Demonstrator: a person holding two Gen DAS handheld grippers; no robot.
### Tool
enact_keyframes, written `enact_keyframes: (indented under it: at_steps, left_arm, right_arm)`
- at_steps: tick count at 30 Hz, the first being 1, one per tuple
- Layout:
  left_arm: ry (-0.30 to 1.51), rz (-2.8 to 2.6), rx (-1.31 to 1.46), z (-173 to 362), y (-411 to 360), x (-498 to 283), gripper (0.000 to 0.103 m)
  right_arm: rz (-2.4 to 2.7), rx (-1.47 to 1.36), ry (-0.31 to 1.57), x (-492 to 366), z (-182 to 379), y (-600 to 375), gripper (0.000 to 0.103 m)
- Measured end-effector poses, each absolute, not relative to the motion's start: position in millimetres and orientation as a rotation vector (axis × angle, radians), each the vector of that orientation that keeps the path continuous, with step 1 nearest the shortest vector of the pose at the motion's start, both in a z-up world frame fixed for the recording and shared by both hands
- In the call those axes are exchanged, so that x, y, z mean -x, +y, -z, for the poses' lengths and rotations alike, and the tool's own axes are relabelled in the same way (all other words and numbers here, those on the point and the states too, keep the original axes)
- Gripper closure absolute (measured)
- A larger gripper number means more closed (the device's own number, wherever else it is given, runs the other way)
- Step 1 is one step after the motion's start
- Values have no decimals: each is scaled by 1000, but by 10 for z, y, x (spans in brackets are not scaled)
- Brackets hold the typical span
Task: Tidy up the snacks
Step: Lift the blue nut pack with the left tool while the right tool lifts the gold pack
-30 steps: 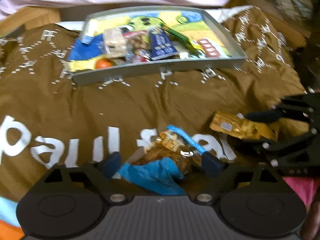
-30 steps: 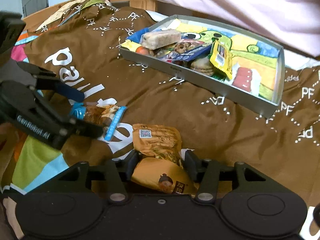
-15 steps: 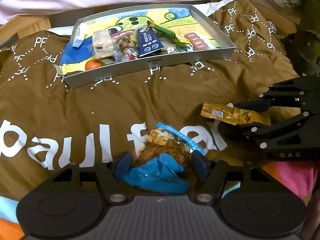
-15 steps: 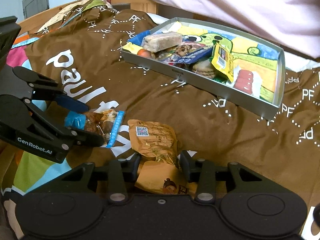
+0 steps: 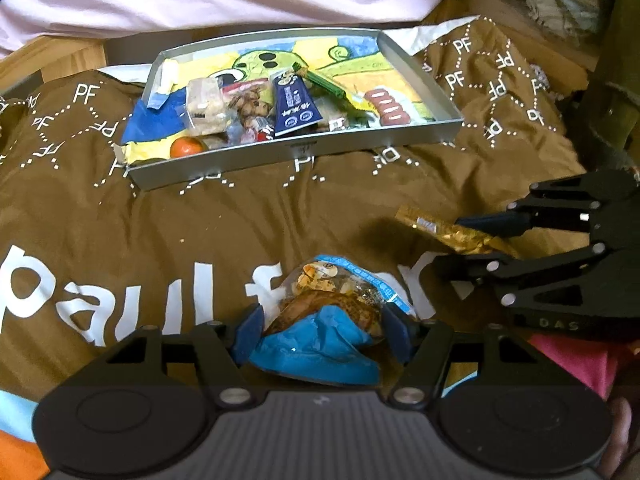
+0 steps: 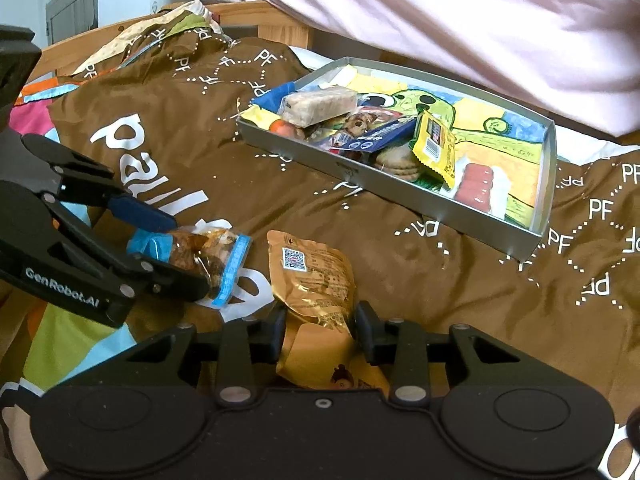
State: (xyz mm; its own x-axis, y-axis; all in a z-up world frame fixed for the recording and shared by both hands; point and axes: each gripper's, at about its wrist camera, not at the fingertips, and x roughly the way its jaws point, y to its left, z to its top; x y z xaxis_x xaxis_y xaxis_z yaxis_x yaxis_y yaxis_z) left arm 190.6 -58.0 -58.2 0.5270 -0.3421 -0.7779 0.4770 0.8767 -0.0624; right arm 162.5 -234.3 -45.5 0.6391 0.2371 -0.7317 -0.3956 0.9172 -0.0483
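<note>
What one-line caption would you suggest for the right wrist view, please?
Right gripper clamps a gold foil snack pouch beside the left gripper, before a grey metal tray.

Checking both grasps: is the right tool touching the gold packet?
Touching. Right wrist view shows the right tool with both fingers pressed against the gold packet.

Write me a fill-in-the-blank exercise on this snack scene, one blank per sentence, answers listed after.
1. The left gripper is shut on the ____-and-clear plastic snack packet.
2. The right gripper is shut on the crinkled ____ foil pouch.
3. The small orange fruit lies inside the shallow grey metal ____.
4. The tray rests on a ____ printed bedcover.

Missing words: blue; gold; tray; brown
</note>
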Motion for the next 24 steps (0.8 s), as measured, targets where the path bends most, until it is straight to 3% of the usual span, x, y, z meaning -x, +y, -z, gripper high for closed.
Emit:
enact_keyframes:
  at_steps: [10,24]
  left_arm:
    - [869,477,-110,558,-531,-1936,35]
    - [667,529,8,213,-547,-1902,33]
  right_arm:
    - [-348,251,748,-1582,398,-2315,67]
    - [-217,316,493,-1479,41,-2383,66]
